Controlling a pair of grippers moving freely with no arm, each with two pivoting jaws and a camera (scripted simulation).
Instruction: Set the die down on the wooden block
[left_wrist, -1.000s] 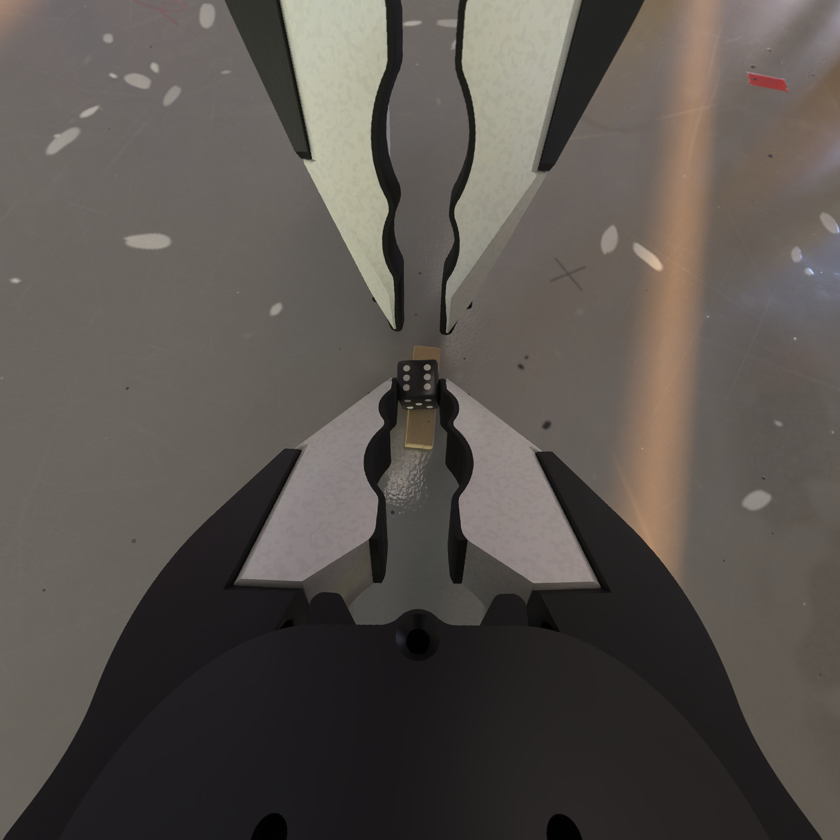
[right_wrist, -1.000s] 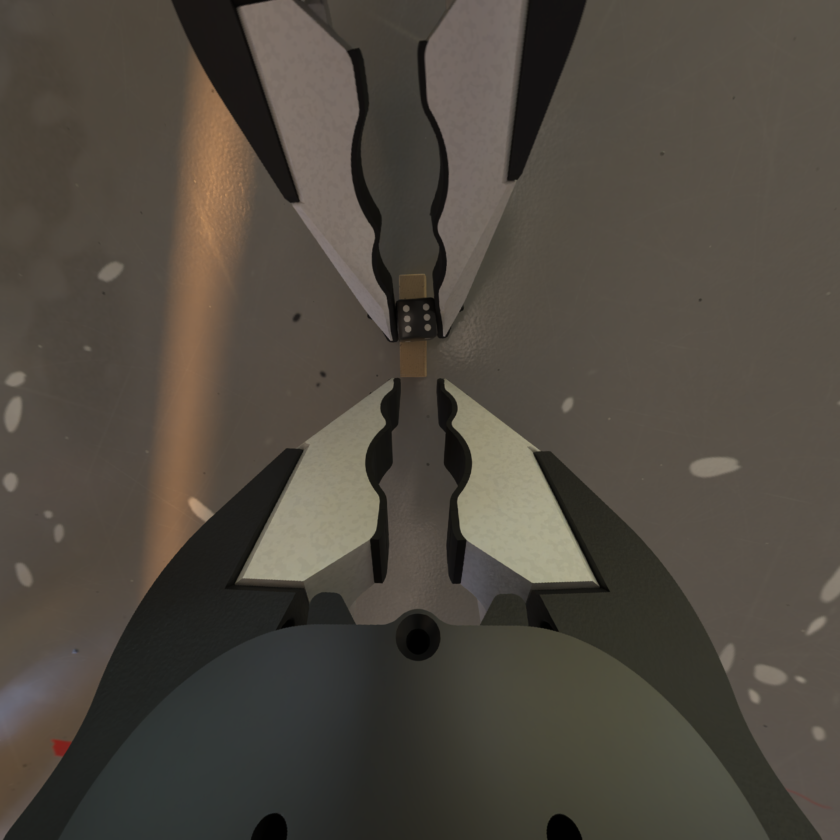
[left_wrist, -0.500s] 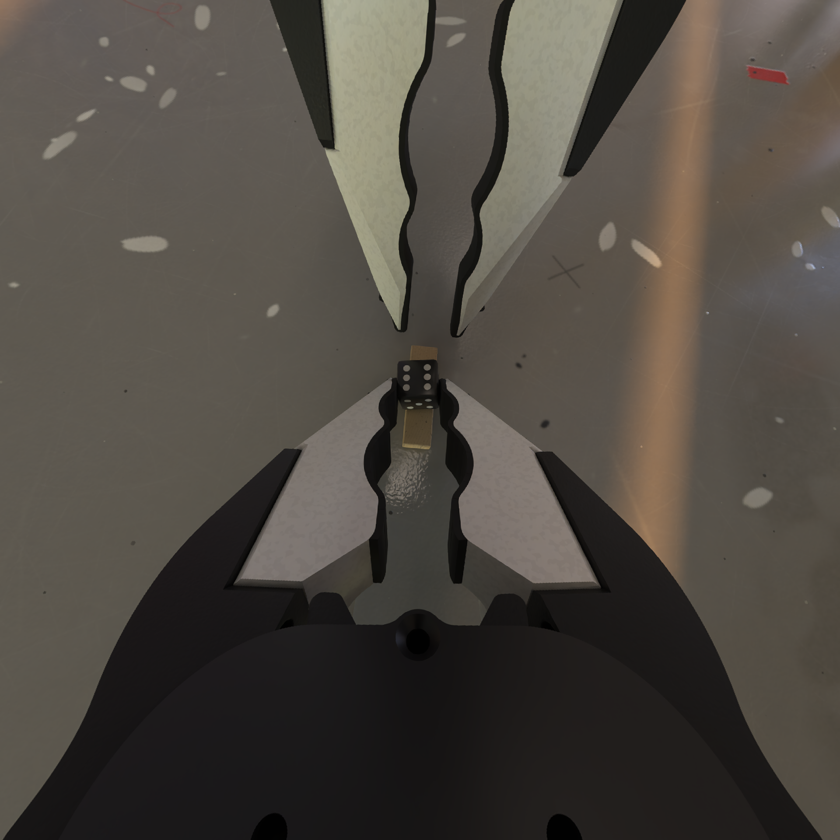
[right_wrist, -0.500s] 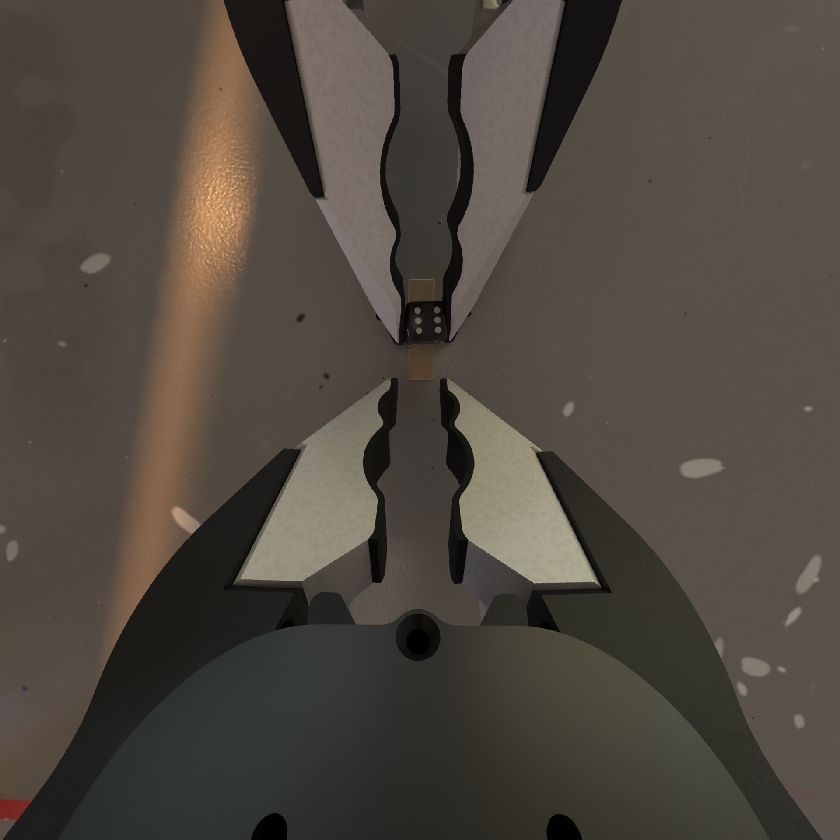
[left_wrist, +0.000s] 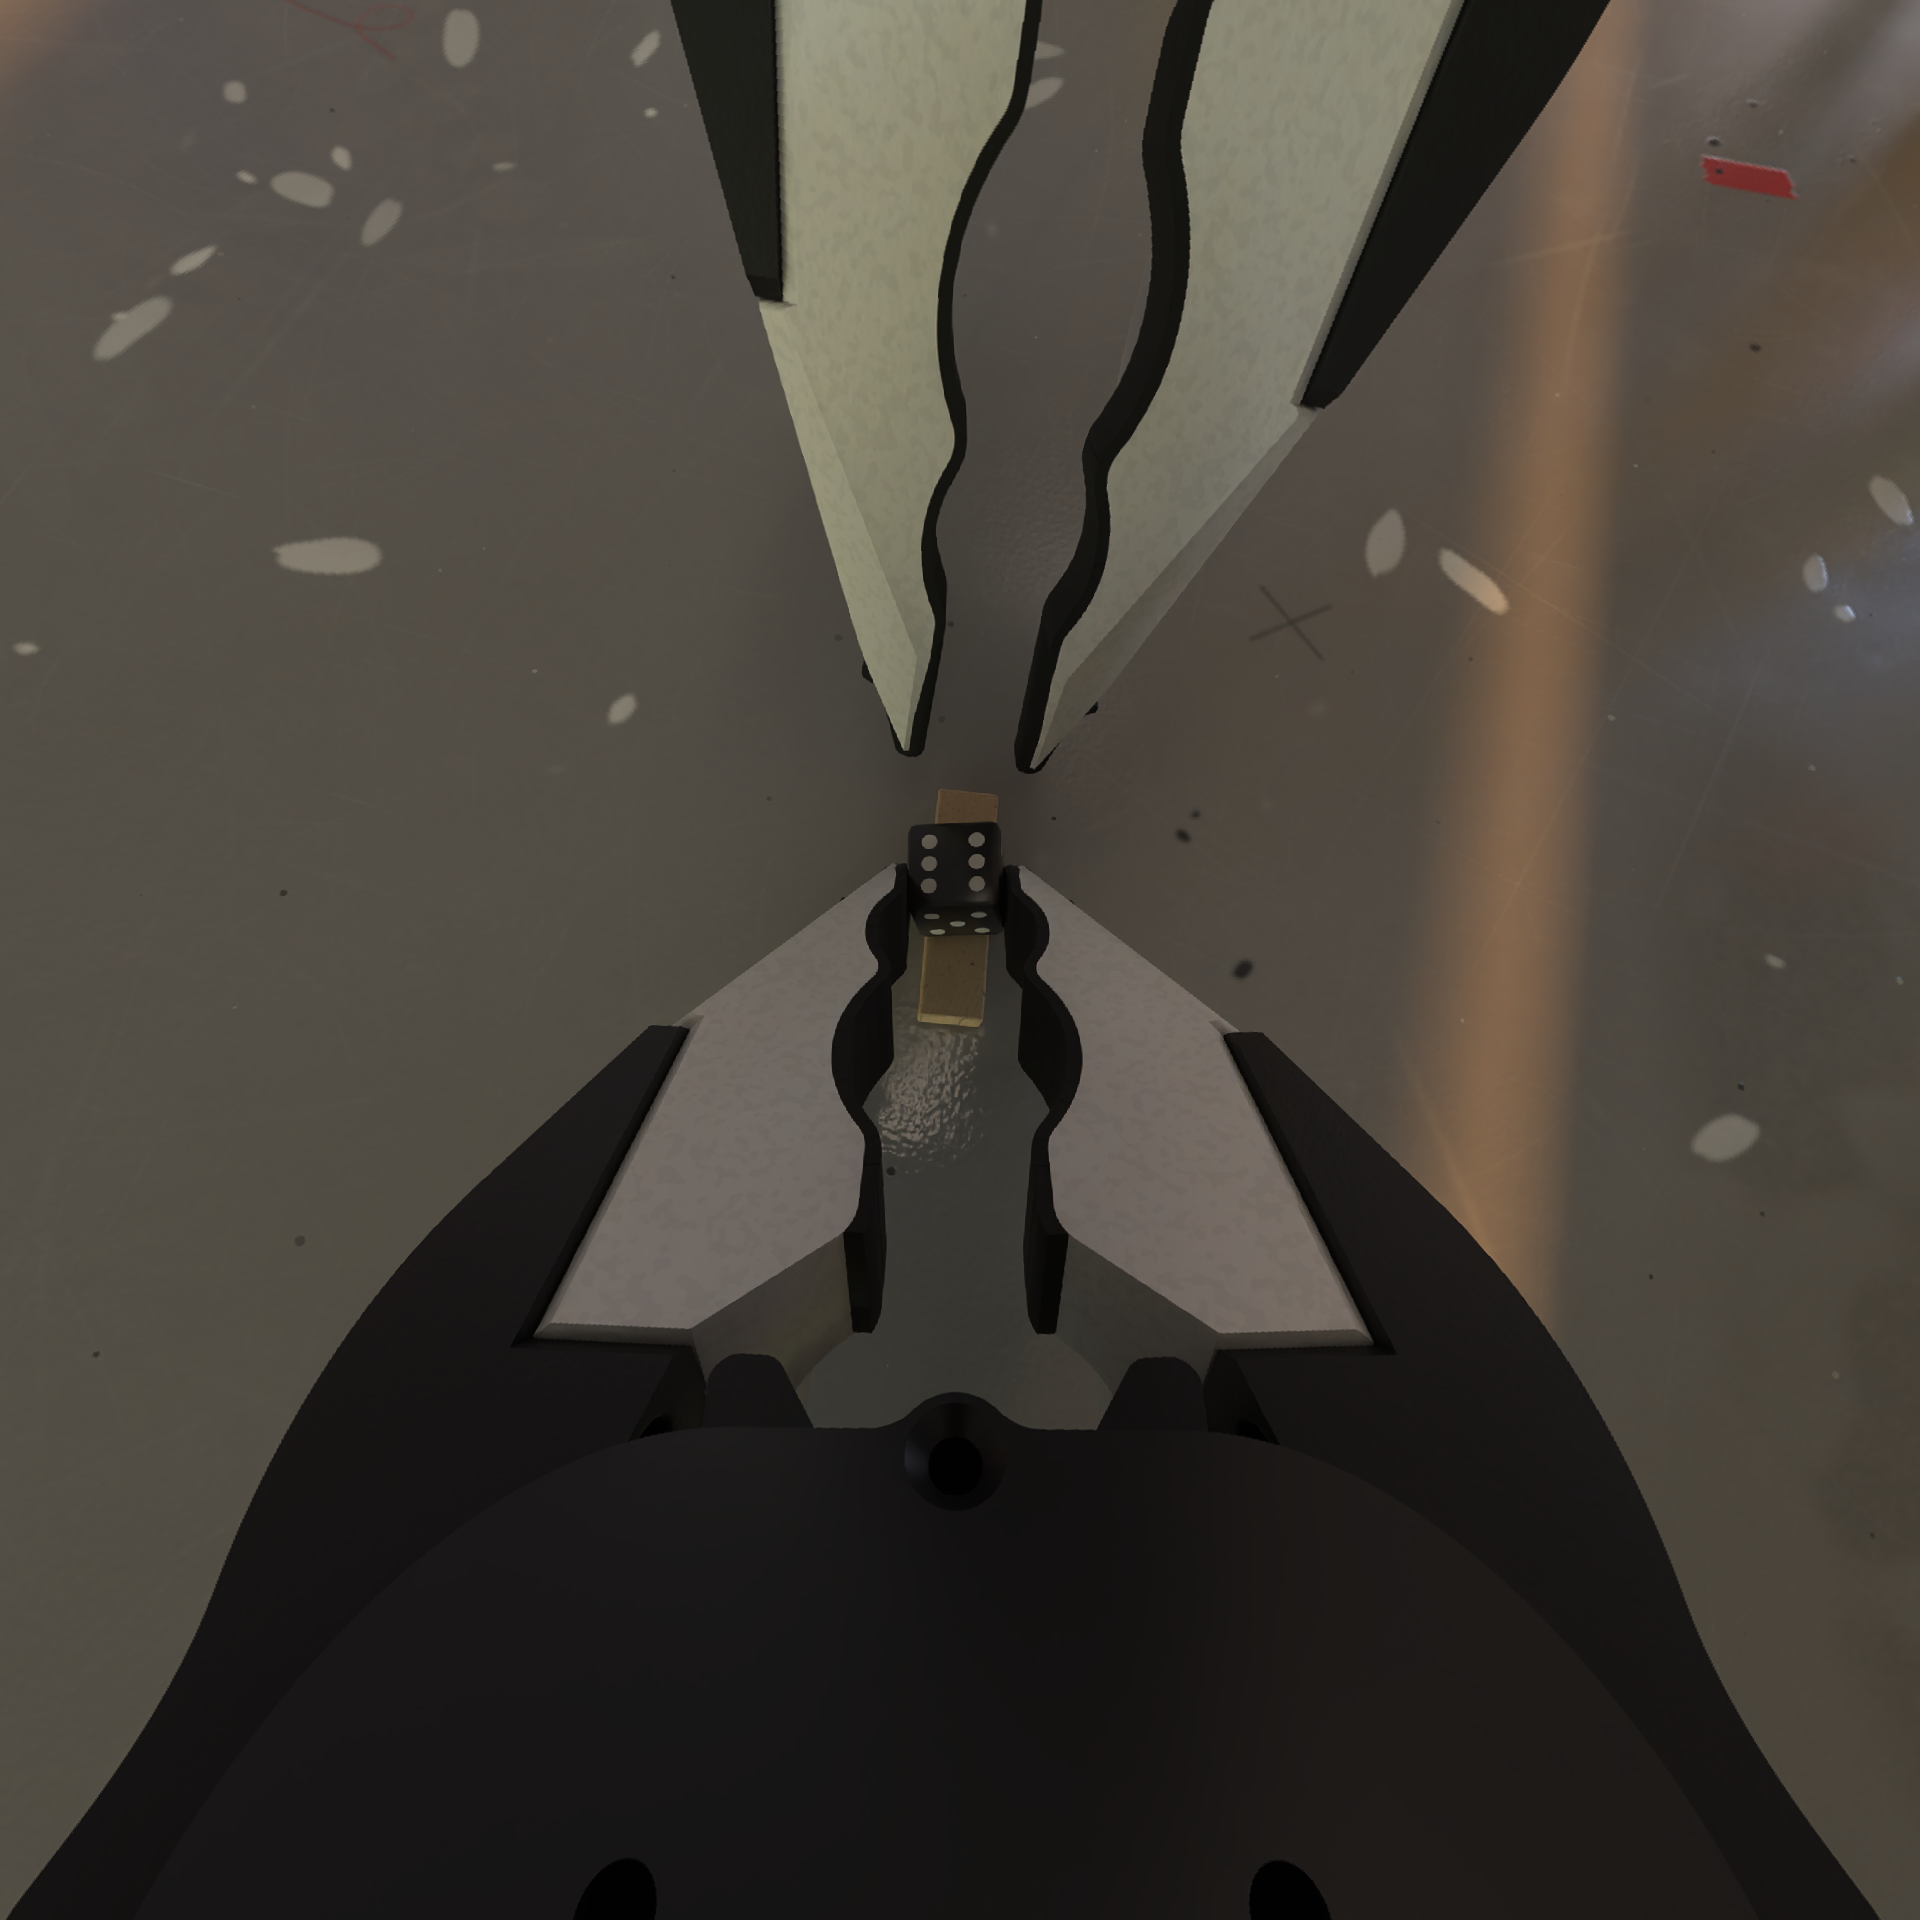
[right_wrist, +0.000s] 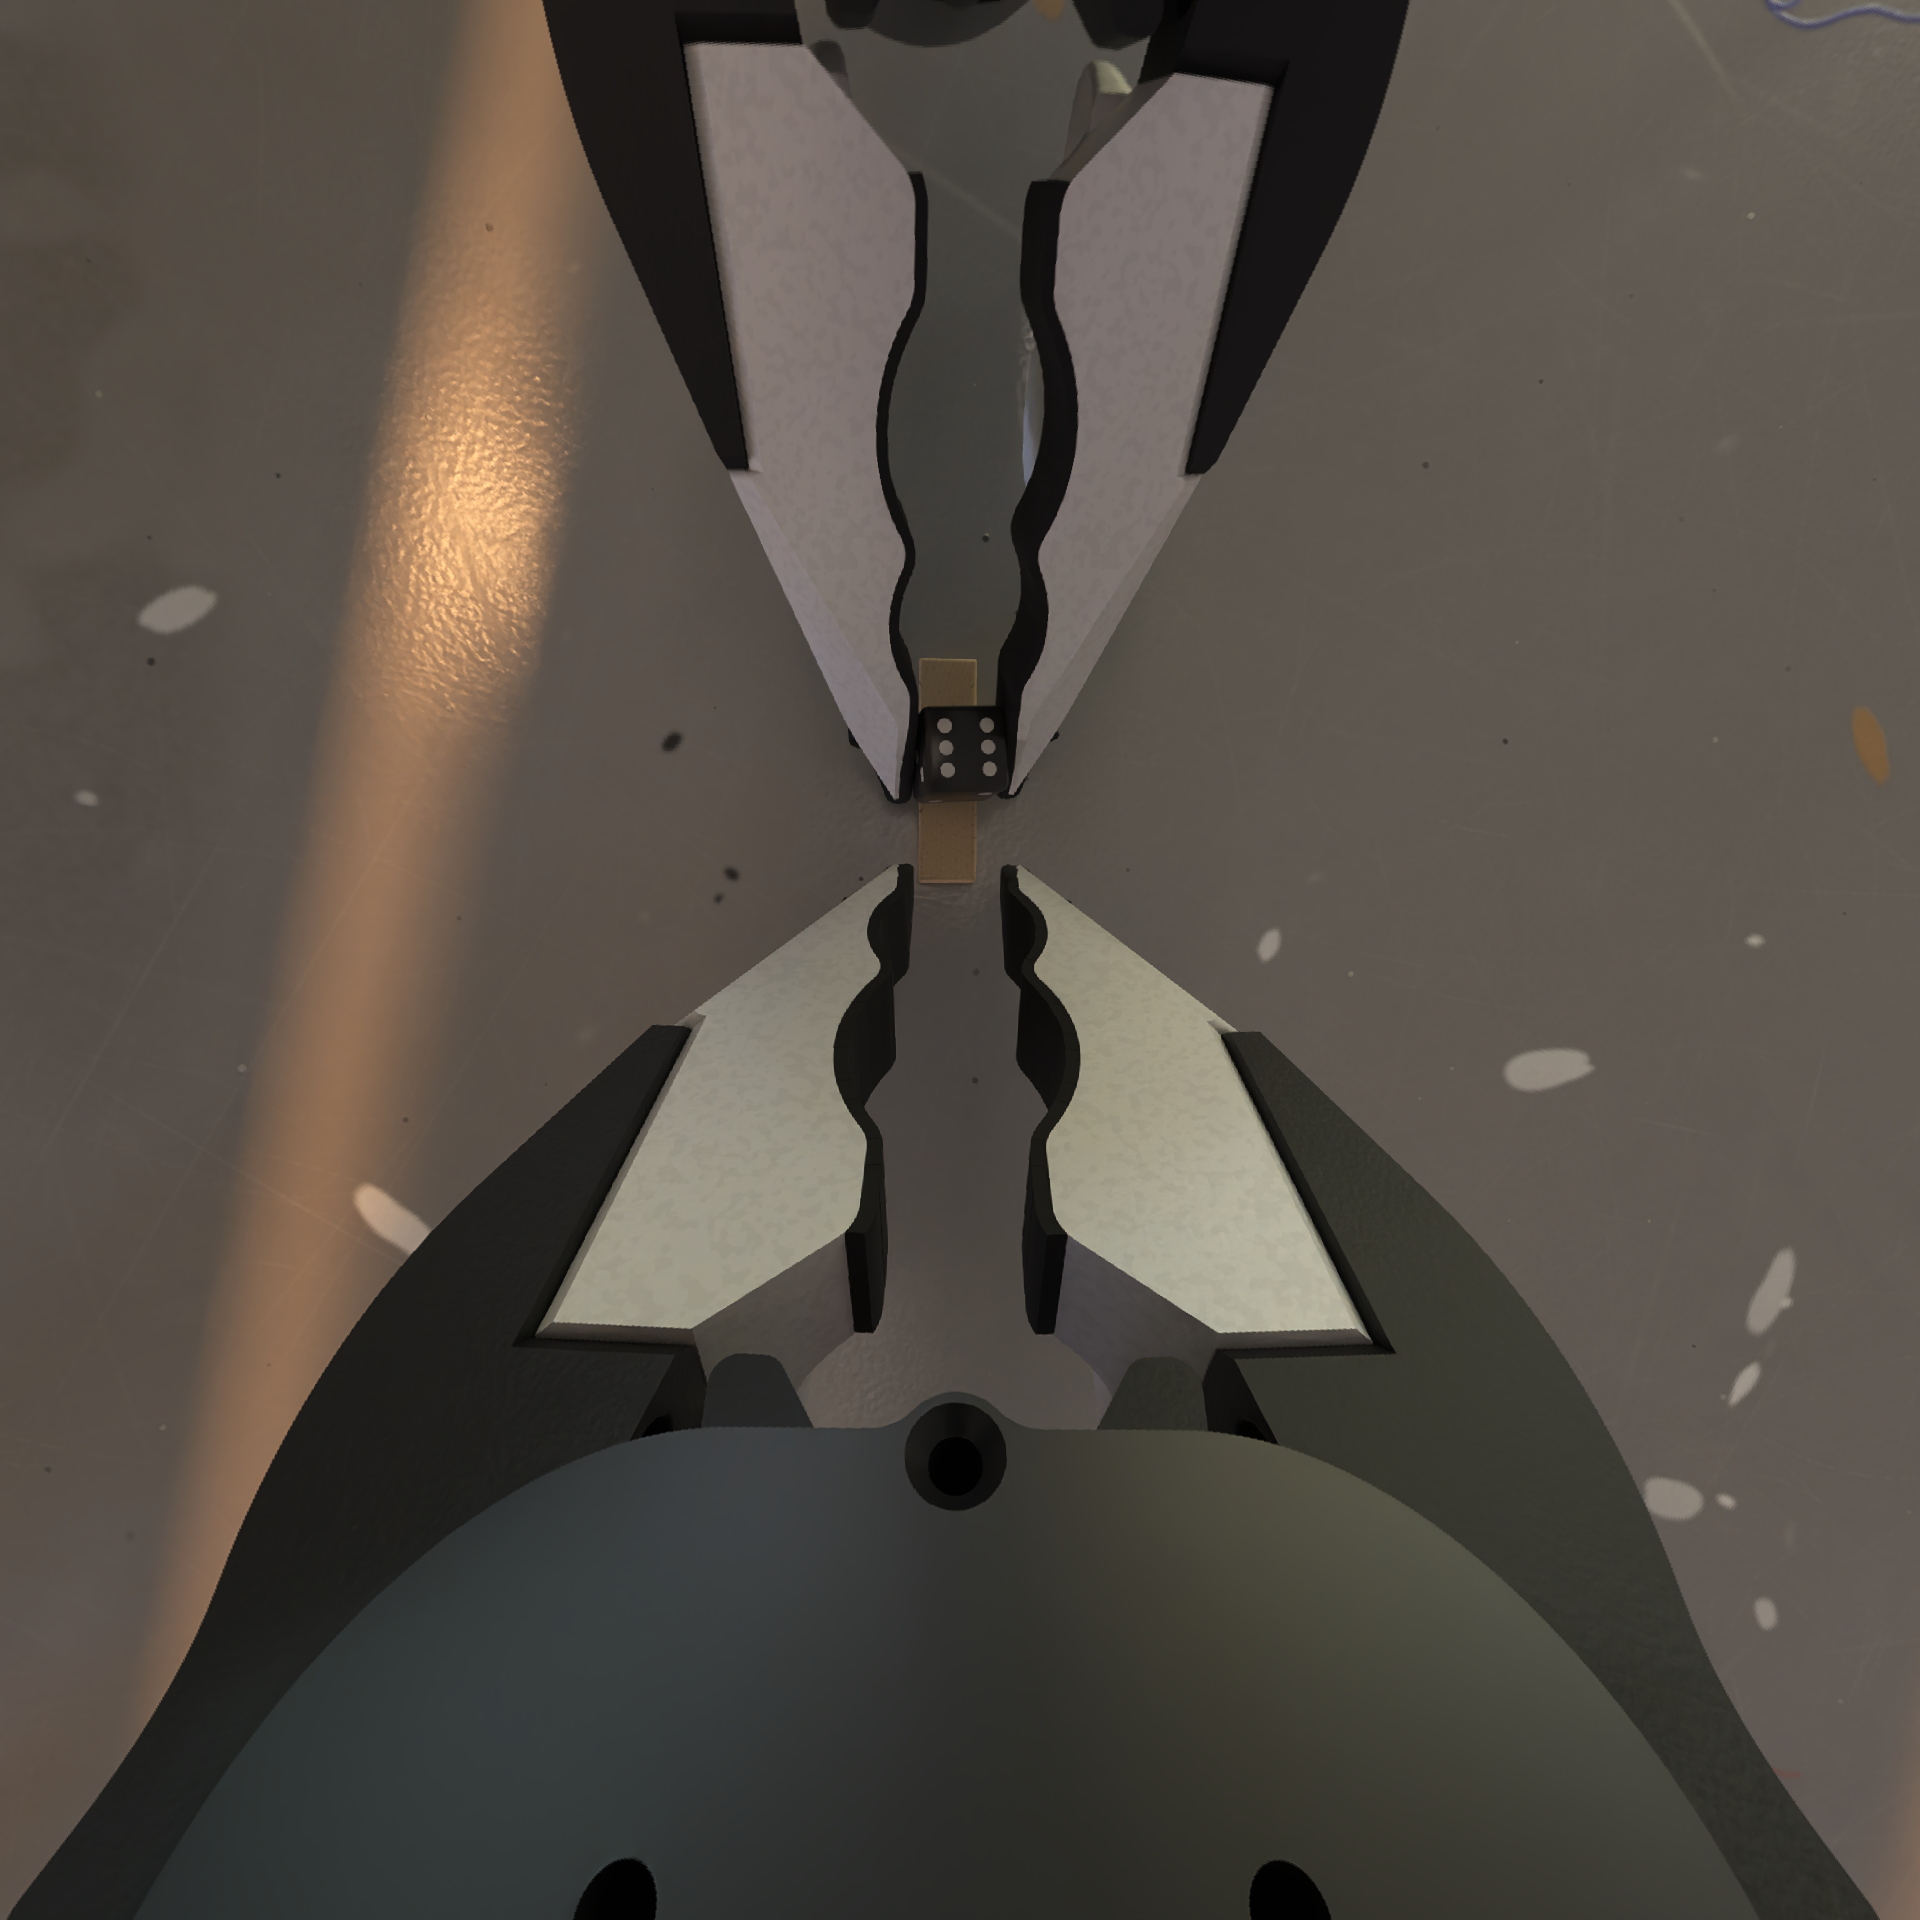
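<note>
Update from a second ago: the left gripper (left_wrist: 958, 871) isn't budging, still pinching the die (left_wrist: 956, 868) at its fingertips. The right gripper (right_wrist: 953, 878) is swinging round. In the left wrist view its body was leaning left and is now leaning right, though its tips are staying just past the block's far end. Its fingers are sitting slightly apart with nothing between them.

The die is black with white pips, six showing on top and three on the face nearer the left camera. It's sitting over the middle of the wooden block (left_wrist: 954, 977), a thin tan strip lying lengthwise between the two grippers and poking out either side of the die. Can't tell whether the die is actually touching the wood.

Both sides, the speckled grey surface (left_wrist: 416, 831) is lying open, with a red tape scrap (left_wrist: 1749, 179) far off to the right.
</note>
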